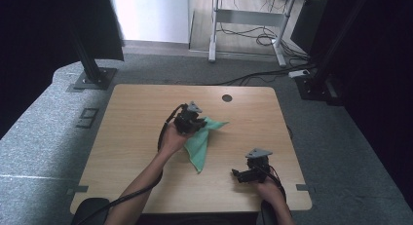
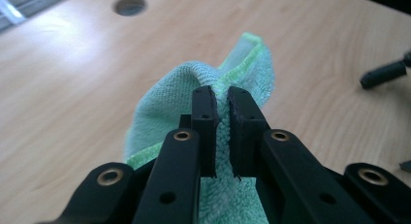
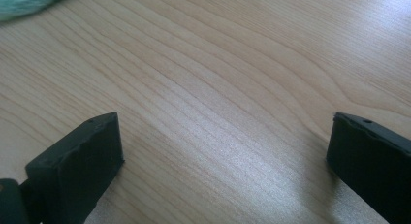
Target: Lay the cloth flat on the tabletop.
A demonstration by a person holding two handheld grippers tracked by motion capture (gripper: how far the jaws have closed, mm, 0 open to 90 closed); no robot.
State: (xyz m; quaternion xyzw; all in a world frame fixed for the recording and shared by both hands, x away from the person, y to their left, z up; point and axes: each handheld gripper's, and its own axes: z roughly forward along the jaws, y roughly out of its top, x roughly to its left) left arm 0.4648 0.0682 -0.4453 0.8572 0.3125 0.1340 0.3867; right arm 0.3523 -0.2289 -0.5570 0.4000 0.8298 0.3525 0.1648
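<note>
A green microfibre cloth (image 1: 200, 142) lies bunched on the wooden table (image 1: 136, 118), one end lifted. My left gripper (image 1: 195, 123) is shut on that raised end; in the left gripper view the cloth (image 2: 194, 83) is pinched between the two black jaws, and the left gripper (image 2: 221, 100) holds it above the tabletop. My right gripper (image 1: 237, 175) rests near the table's front right, apart from the cloth, its jaws wide open. In the right gripper view the right gripper (image 3: 225, 151) has bare wood between its jaws, and a corner of the cloth (image 3: 24, 1) shows at the top left.
A round cable hole (image 1: 227, 98) sits near the table's far edge. Grey carpet surrounds the table, with black frame posts (image 1: 90, 64) at the back left and right. A desk frame with cables (image 1: 253, 35) stands beyond.
</note>
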